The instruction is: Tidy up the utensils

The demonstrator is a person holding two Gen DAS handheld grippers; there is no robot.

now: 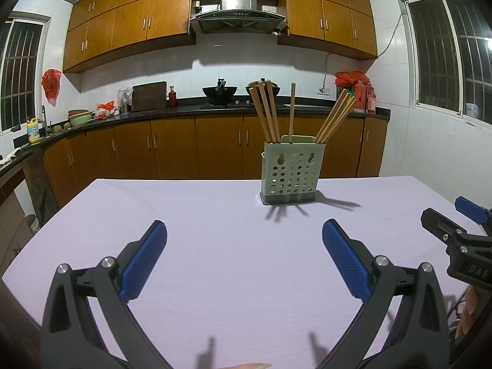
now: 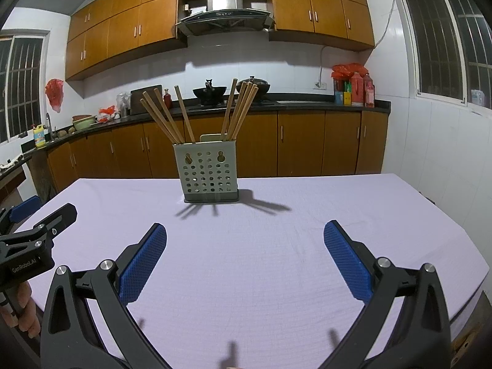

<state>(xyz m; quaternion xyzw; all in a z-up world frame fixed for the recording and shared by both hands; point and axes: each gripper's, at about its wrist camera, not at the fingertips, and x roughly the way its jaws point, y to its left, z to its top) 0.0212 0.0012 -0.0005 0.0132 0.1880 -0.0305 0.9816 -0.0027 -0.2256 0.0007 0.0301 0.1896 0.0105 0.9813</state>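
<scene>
1. Chopsticks (image 1: 270, 113) stand in a pale green perforated holder (image 1: 290, 172) on the far half of the lilac-covered table (image 1: 215, 246). They fan out in three lots: a bundle leaning left, a single near-upright stick (image 1: 291, 110) and a bundle leaning right (image 1: 336, 117).

2. On the left, the left gripper (image 1: 244, 240) hovers low over the near part of the cloth with its blue pads (image 1: 147, 261) spread wide and nothing between them. It sits well short of the holder, which lies ahead and to its right. A reach from here would likely come in at a slant, and the outer finger could clip the left-leaning bundle.

3. In the middle, the holder looks tall, narrow and light. A sideways push on the splayed sticks would probably lever it over or skid it on the cloth, since nothing braces it.

4. The sticks are thin and smooth; a pinch high on one could make it pivot or slip out. Closing on a whole bundle could scatter the others.

5. On the right, the right gripper (image 2: 244, 240) is likewise spread and empty over bare cloth, with the holder ahead and slightly to its left. Both tools aim at the same small target, so they risk colliding if they move together.

6. The cloth (image 2: 307, 246) seems loose and could bunch under a dragging fingertip.
</scene>
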